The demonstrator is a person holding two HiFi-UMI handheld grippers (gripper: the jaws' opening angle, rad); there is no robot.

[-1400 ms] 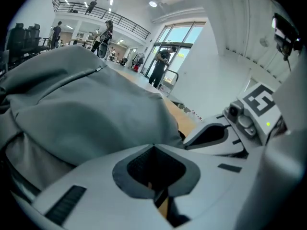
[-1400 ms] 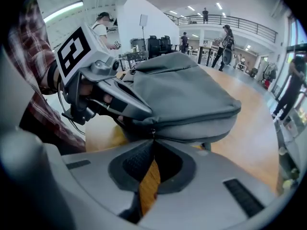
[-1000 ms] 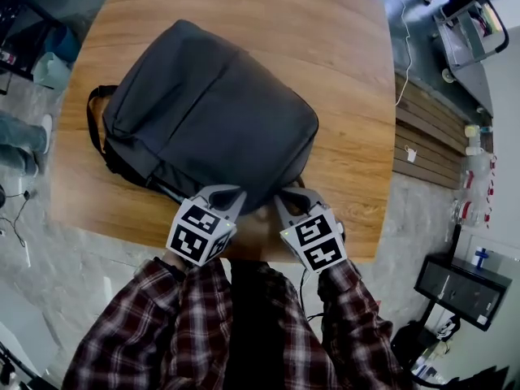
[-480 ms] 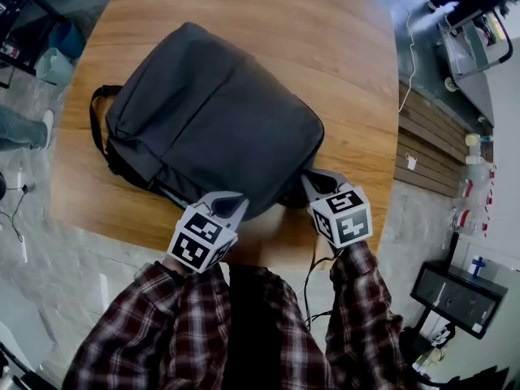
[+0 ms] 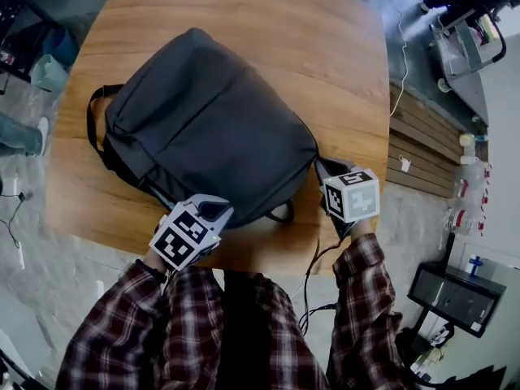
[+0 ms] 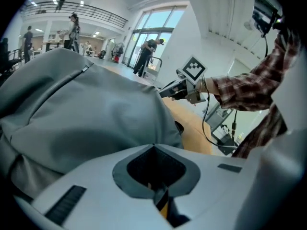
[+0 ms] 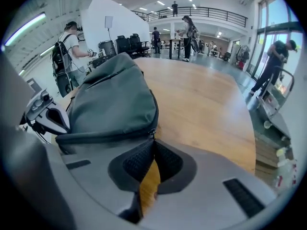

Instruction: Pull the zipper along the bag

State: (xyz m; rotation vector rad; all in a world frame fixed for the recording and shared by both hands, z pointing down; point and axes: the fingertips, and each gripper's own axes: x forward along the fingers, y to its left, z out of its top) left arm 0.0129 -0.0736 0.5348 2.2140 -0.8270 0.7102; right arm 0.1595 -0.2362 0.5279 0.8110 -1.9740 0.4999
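The bag (image 5: 203, 112) lies flat on the table (image 5: 244, 6). Its long axis slants from the corner nearest the person's right arm out to the strap end, far from that arm.

The right gripper (image 5: 325, 167) sits at that near right corner. In the right gripper view its jaws are pressed together at the tips. A small metal pull (image 7: 153, 131) stands right at the point where they meet, so I judge they are pinching it. From the pull, the zipper (image 7: 156, 104) curves up and away along the bag's right side. A dark seam also runs the other way along the near edge, toward the left gripper. I cannot tell which stretch is already open.

The left gripper (image 5: 213, 212) is at the bag's near edge, well apart from the pull. Its jaws are also closed, with the tips against the grey cloth. No view shows whether a fold is caught between them.

The pull is therefore in the right gripper, and the track leads off from the fingertips along the bag's rim rather than across its face. The coming draw likely has to follow that curve around the corner. The left gripper is the one placed to steady the bag against the tug.
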